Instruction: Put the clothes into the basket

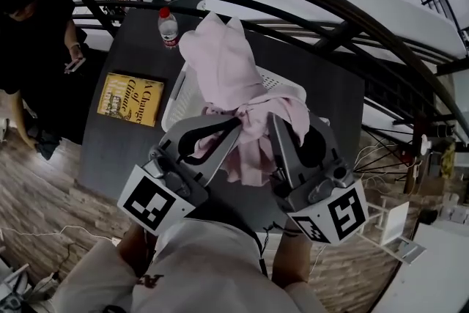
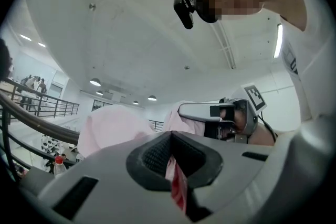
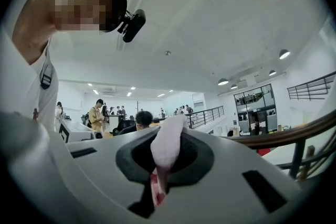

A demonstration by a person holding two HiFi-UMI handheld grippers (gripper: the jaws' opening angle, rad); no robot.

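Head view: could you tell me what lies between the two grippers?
The pink garment bunches between the left gripper and right gripper, both shut on it, above the white basket, as the head view shows.

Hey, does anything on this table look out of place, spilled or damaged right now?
Nothing stands out. The pink garment is bunched up, pinched in the jaws of both the left gripper and the right gripper over the white basket. The water bottle stands upright, and the yellow book lies flat beside the basket.
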